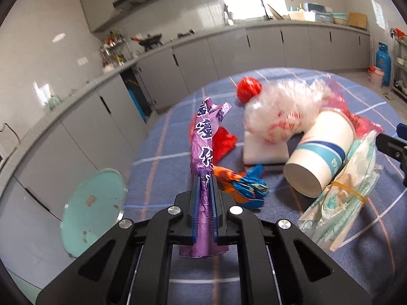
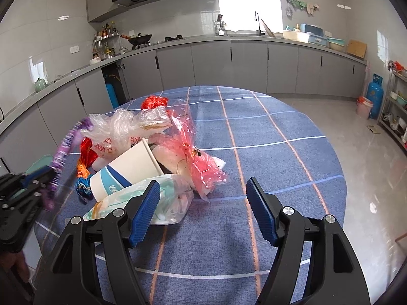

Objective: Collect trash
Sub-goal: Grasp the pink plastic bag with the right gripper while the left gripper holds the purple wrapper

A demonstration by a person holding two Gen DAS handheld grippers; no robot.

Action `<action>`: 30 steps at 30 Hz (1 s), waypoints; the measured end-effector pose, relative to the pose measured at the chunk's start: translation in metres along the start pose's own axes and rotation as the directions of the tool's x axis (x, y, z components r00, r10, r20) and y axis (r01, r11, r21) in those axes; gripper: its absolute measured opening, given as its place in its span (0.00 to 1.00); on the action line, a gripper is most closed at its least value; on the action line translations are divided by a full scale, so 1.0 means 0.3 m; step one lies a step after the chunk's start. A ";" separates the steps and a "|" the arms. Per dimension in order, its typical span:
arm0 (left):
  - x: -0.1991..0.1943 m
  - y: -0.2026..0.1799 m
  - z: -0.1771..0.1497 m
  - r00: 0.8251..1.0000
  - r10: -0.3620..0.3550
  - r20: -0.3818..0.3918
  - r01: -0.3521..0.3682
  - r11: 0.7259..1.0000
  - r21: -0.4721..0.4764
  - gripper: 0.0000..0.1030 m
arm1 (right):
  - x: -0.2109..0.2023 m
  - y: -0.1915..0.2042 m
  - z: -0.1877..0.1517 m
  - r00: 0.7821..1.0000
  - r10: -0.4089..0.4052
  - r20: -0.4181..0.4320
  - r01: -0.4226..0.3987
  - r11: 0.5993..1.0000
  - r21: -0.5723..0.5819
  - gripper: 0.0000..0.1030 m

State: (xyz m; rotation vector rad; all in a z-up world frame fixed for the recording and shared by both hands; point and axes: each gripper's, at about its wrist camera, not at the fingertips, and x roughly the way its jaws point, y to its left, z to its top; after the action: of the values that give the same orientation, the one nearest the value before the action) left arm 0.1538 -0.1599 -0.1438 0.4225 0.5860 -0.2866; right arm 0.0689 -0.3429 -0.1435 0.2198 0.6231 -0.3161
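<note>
Trash is lying heaped on the blue checked tablecloth (image 2: 267, 137) of a round kitchen table, and one piece is being carried off. The left gripper (image 1: 205, 178) is clamping its blue pads on a long purple wrapper (image 1: 203, 137), which is standing up out of the jaws and trailing out behind them too; in the right wrist view the wrapper (image 2: 63, 147) is blurring, so I judge it is being lifted away from the heap right now. The right gripper (image 2: 203, 208) is hanging wide open over the near side of the table, holding nothing, with its left pad just in front of a clear bag with green print (image 2: 168, 198).

Left in the heap are a white paper cup (image 1: 323, 152) lying on its side, a crumpled clear plastic bag with red print (image 1: 279, 111), a pink cellophane sheet (image 2: 198, 162), a red plastic ball (image 1: 249, 89), an orange and blue wrapper (image 1: 244, 185) and a white block (image 1: 264, 152) under the clear bag. Most of the job is therefore still ahead.

I cannot see a bin in either view; a pale green round stool (image 1: 94, 211) is standing beside the table at the left. The next move, as I read it, calls for taking the purple wrapper to wherever the trash is going and letting it drop, while the free right gripper is well placed for closing on the green-printed bag or the cup. The wrapper is thin and limp, so a firm pinch matters.
</note>
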 end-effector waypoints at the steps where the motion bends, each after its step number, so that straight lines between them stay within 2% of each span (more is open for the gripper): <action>1: -0.016 0.005 0.000 1.000 0.008 0.012 -0.008 1.000 -0.001 0.07 | -0.001 -0.003 0.002 1.000 -0.002 0.001 0.002 1.000 0.002 0.68; 6: -0.074 0.010 0.009 0.995 0.070 0.077 -0.071 0.998 0.001 0.07 | 0.007 -0.025 0.028 1.000 -0.008 0.009 0.008 1.000 0.010 0.68; 9: -0.075 0.013 0.003 0.993 0.083 0.081 -0.083 0.997 0.003 0.07 | 0.027 -0.030 0.059 1.000 -0.008 0.013 0.008 1.000 -0.004 0.68; 13: -0.063 0.016 0.005 0.994 0.087 0.069 -0.087 0.996 0.001 0.07 | 0.073 -0.029 0.078 1.000 0.008 -0.024 -0.008 1.000 -0.018 0.65; 14: -0.059 0.024 0.010 0.994 0.087 0.067 -0.087 0.996 -0.001 0.07 | 0.081 -0.030 0.080 0.999 0.014 -0.033 -0.015 1.000 -0.023 0.63; 17: -0.052 0.032 0.022 0.994 0.086 0.064 -0.086 0.996 -0.003 0.07 | 0.104 -0.031 0.084 0.997 0.036 -0.068 -0.038 0.999 -0.022 0.48; 19: -0.051 0.035 0.026 0.995 0.084 0.063 -0.084 0.996 -0.002 0.07 | 0.118 -0.032 0.081 0.993 0.061 -0.100 -0.063 0.998 -0.017 0.29; 21: -0.051 0.037 0.028 0.995 0.082 0.063 -0.082 0.997 -0.003 0.07 | 0.120 -0.023 0.076 0.990 0.078 -0.118 -0.081 0.996 -0.024 0.22; 25: -0.067 0.045 0.029 0.994 0.085 0.072 -0.084 0.996 -0.010 0.07 | 0.097 -0.009 0.076 0.990 0.090 -0.109 -0.094 0.995 -0.038 0.14; 30: -0.098 0.068 0.031 0.992 0.093 0.090 -0.092 0.996 -0.020 0.07 | 0.056 -0.011 0.095 0.995 0.064 -0.070 -0.067 0.997 -0.041 0.12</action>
State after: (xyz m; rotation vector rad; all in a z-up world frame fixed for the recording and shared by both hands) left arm 0.1424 -0.1422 -0.1135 0.4176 0.4779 -0.2111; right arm 0.0958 -0.3581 -0.1316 0.2094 0.6882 -0.2320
